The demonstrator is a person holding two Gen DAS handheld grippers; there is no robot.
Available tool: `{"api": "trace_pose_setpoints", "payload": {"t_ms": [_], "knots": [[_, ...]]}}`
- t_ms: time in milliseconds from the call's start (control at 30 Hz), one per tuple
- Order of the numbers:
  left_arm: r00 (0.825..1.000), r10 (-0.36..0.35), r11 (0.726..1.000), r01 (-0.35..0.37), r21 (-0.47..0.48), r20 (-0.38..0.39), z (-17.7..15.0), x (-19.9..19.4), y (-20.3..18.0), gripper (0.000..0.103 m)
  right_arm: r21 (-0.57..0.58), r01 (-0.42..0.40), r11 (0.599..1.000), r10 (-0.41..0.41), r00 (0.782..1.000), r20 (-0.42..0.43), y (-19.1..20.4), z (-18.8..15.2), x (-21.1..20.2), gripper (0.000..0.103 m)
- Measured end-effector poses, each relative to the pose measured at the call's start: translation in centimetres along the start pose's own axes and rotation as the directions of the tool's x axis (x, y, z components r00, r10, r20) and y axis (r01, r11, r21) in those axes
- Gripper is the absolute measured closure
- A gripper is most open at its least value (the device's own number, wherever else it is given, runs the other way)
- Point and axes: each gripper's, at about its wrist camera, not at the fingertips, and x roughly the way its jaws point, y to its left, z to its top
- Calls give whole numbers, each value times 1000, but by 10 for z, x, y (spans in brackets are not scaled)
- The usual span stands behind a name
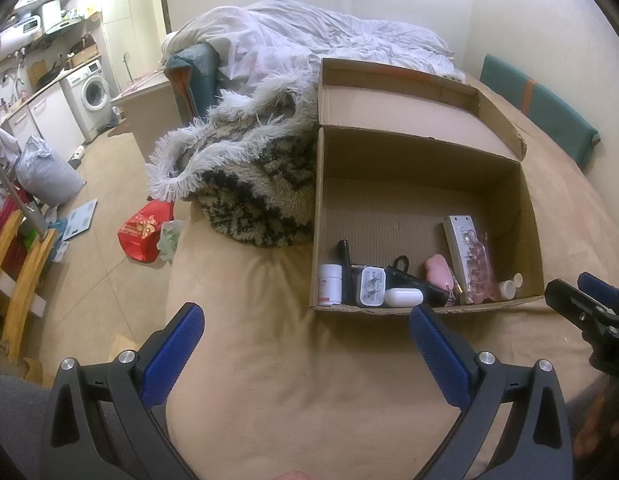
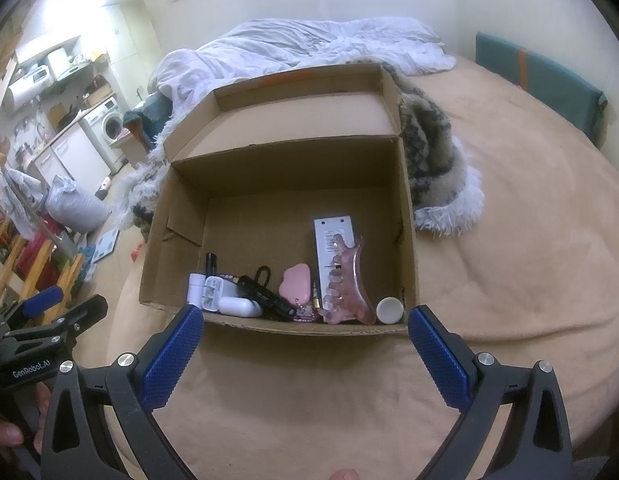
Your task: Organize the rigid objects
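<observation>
— How are the grippers held?

— The left gripper (image 1: 305,320) and the right gripper (image 2: 305,322) are both seen with their blue pads spread wide apart, and nothing is held between them. Both are poised above the tan bedspread (image 1: 269,360), just short of the near wall of the cardboard box (image 2: 407,216).

— And what is kept in the box?

— The small items are gathered along its near wall: a white bottle (image 2: 195,290), a white charger plug (image 2: 212,295), a white case (image 2: 239,307), a black strapped object (image 2: 265,290), a pink cloud-shaped piece (image 2: 295,286), a white remote (image 2: 329,244), a pink hair claw (image 2: 345,280) laid partly over it, and a white-capped jar (image 2: 389,310). The far floor of the box is left bare, and its lid is folded back.

— What is seen of the room?

— The box is set on a bed. A shaggy patterned throw (image 1: 249,184) is heaped beside it, a rumpled white duvet (image 1: 309,32) behind. On the floor a red bag (image 1: 143,232) is seen, and a washing machine (image 1: 91,94) is fitted under a counter farther off.
</observation>
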Motion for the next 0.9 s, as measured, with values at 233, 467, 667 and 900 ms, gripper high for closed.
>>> {"api": "trace_pose_setpoints", "payload": {"t_ms": [233,467,667,900], "knots": [[1000,-1,1000,1,1,0,0,0,-1,1,1,-1,1000,1,1000,-1,0,0,0,0],[1000,-14,1000,14,12,4,0,-2,-1,1,-8,-21,1000,21,1000,6,3,2,-2,0],[1000,-15,1000,15,13,4,0,-2,-1,1,-7,-20,1000,20,1000,8,2,2,-1,0],[999,-36,999,35,19,13,1,-6,-3,1,-17,-22,1000,22,1000,8,3,1,-1,0]]}}
